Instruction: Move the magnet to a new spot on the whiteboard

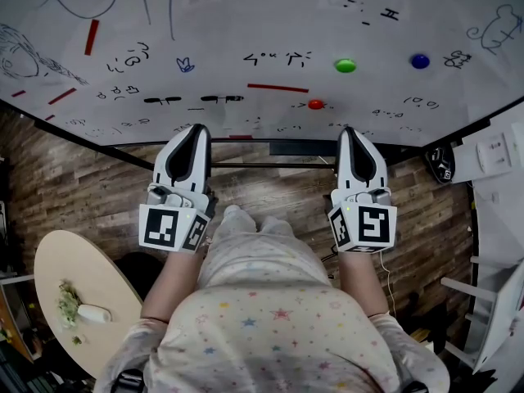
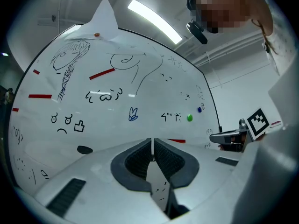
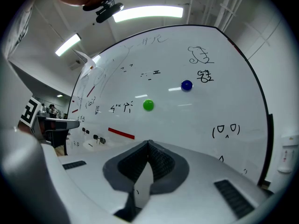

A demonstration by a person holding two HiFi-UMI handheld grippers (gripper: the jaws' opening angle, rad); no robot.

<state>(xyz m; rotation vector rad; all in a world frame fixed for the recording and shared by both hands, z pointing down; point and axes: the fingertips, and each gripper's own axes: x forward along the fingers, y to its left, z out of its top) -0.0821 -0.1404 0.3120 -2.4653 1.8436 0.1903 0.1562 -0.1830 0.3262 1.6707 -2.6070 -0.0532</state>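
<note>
A person stands at a scribbled-over whiteboard [image 1: 246, 23] with a hand-held gripper in each fist. The left tongs [image 1: 195, 129] and the right tongs [image 1: 348, 131] both point up at the board's lower edge and stop short of it. Each gripper's own camera shows its pads pressed together with nothing between them: the left tongs [image 2: 153, 141] are empty, and so are the right tongs [image 3: 148, 143].

Three round magnets cling to the right half of the board. A green magnet [image 1: 345, 65] sits above the right tongs, a blue magnet [image 1: 420, 60] lies further right at about the same height, and a small red magnet [image 1: 315, 104] sits lower, nearest the right tongs. The task does not say which of them is meant.

None is held or touched, so this could be the approach before a magnet is lifted, or the drawing-back after one has been set in its new place. The pictures do not settle which, so the next move can't be judged either. Any grip on these low, rounded magnets would need the tongs parted and closed on the rim, close to the board's face.
</note>
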